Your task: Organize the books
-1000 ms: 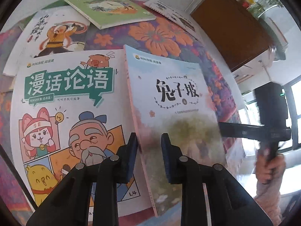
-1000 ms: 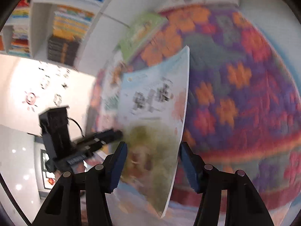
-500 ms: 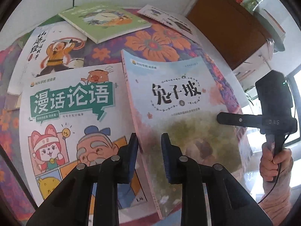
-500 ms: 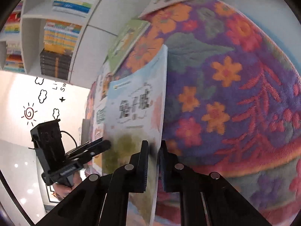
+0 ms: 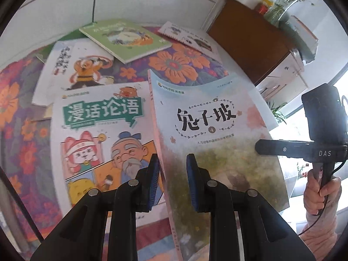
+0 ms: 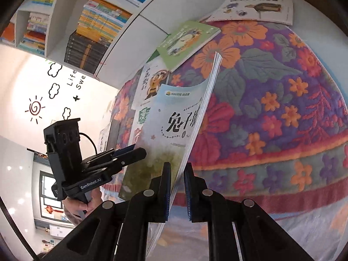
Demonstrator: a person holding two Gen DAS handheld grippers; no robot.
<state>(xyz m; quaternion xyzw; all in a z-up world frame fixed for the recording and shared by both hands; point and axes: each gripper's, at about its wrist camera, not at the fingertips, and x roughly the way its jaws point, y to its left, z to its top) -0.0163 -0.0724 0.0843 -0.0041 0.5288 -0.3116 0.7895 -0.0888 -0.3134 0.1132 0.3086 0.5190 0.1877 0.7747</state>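
Left wrist view shows you clamping both grippers on the pale blue book [image 5: 208, 130]: your left gripper [image 5: 173, 181] pinches its spine edge, your right gripper [image 6: 177, 188] its open page edge, so it hangs tilted above the flowered blanket [image 5: 178, 67]. Organizing looks barely begun, since the comic book [image 5: 102, 134] just beside it, the white book [image 5: 74, 69] and the green book [image 5: 124, 39] beyond lie scattered. Its thin, soft cover bows between your grips.

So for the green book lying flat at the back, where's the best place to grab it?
Probably the green book by its near corner, coming in low from the front. It lies flat but overlaps the orange-figure book, so that corner seems slightly raised, leaving room for a finger beneath. Both grippers currently hold the pale blue book.
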